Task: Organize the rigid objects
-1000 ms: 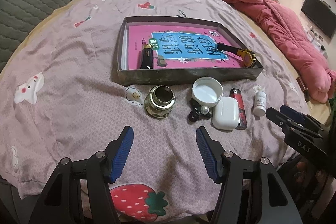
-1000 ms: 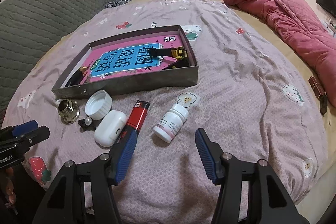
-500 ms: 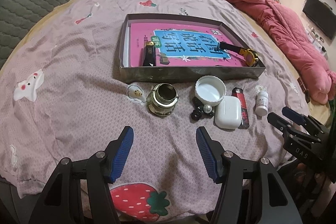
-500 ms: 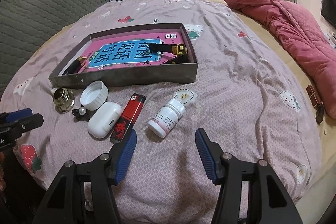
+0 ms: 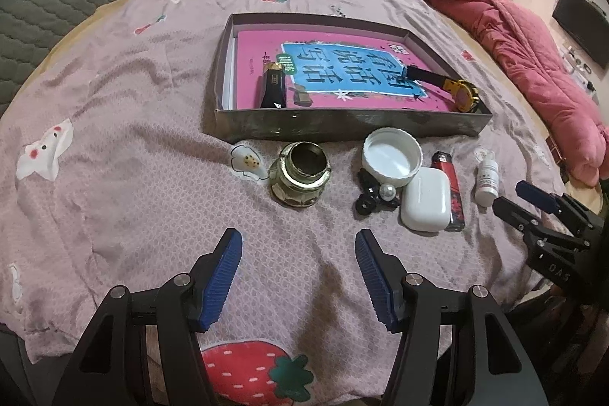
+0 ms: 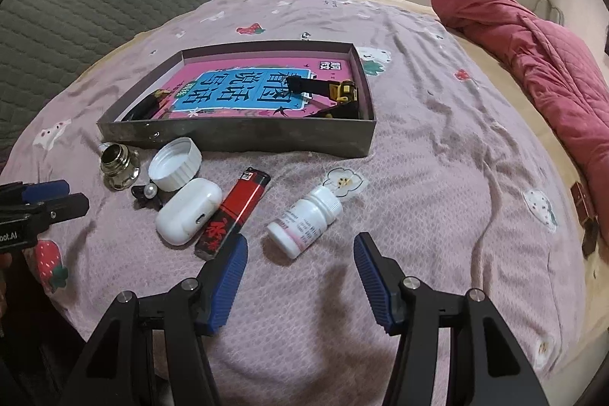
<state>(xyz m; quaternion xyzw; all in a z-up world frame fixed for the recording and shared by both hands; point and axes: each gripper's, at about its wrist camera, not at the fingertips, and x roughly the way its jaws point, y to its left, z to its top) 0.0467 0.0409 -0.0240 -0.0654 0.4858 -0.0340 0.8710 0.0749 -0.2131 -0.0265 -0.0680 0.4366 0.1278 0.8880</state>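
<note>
**Small items lined up before the tray on the bed**

Left hand-held gripper (image 5: 298,255): spread wide, empty, above the pink bedsheet (image 5: 114,147). Ahead, from the left: brass-coloured jar (image 5: 298,174), open; white cap (image 5: 392,158), upturned; black clip with a pearl (image 5: 375,195); white earbud case (image 5: 425,204); red lighter (image 5: 451,191), its print unreadable; white pill bottle (image 6: 304,221), on its side, label too small to read. Behind, grey tray (image 5: 342,128) holding a pink book (image 5: 342,78) with large Chinese characters, a black lighter (image 5: 273,90), a yellow-and-black tape measure (image 5: 462,94). Right hand-held gripper (image 6: 300,255): spread wide, empty, just short of the pill bottle.
</note>
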